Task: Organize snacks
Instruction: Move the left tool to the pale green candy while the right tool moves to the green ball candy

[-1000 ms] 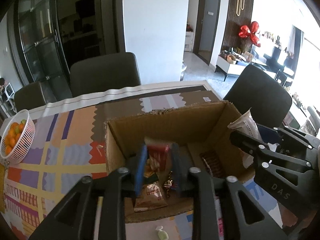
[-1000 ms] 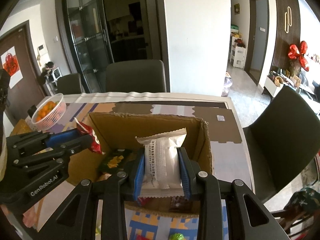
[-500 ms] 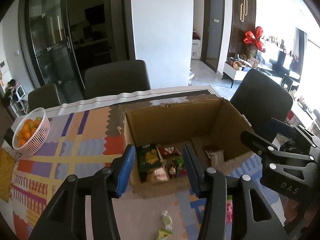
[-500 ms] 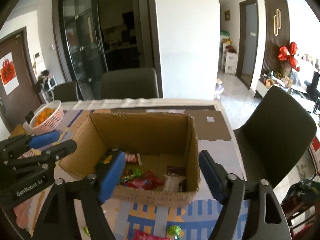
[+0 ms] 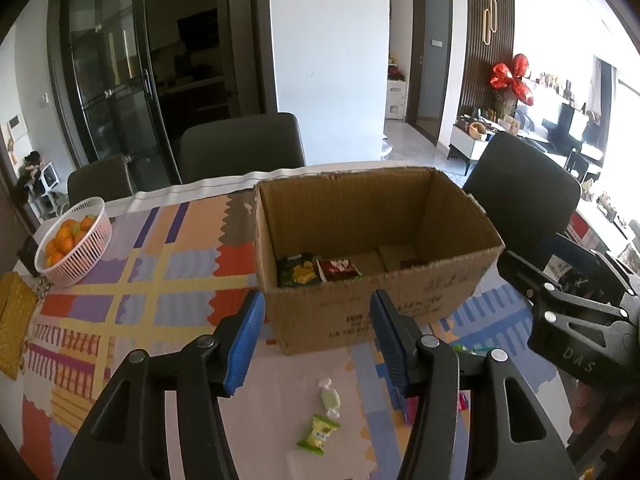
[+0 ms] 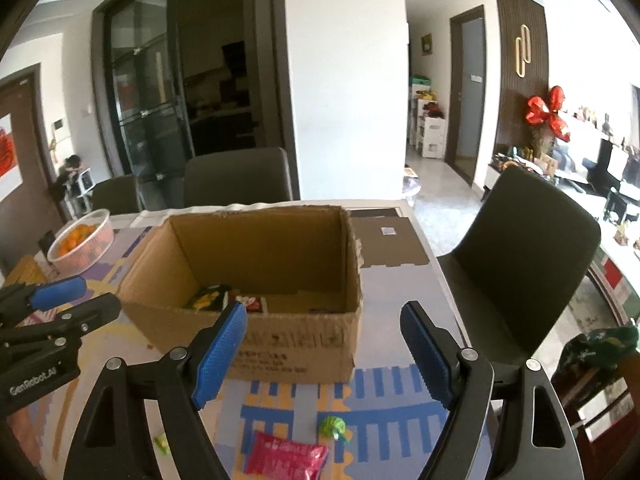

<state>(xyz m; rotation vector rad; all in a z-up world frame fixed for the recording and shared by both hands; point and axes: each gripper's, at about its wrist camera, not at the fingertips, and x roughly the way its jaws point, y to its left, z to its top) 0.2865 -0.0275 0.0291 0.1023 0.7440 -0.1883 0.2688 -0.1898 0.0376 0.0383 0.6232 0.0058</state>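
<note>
I hold a hand-held gripper in each hand, and both point down at the bench (image 5: 168, 360). My left hand-held gripper (image 5: 316, 328) has just been opening, and nothing is between its blue pads (image 5: 246, 340). My right hand-held gripper (image 6: 324, 354) has just been opening too, wide now, and it grips nothing. The brown box (image 5: 360, 280) sits on the bright mat (image 5: 100, 308) in front of both of them, with its top open. Down in the box I can see a green snack bag (image 5: 298, 270) and a red snack bag (image 5: 338, 268) lying side by side by the left wall. More snacks lie on the mat near me, outside the box. A small white candy (image 5: 329, 396) and a green little pack (image 5: 319, 434) lie under my left hand-held gripper. A pink bag (image 6: 286, 458) and a round green candy (image 6: 334, 426) lie under my right one, just beside each other. A white basket (image 5: 80, 240) full of oranges (image 5: 64, 238) stands far off to the left on the bench. Dark chairs (image 5: 240, 146) stand around the bench.
</note>
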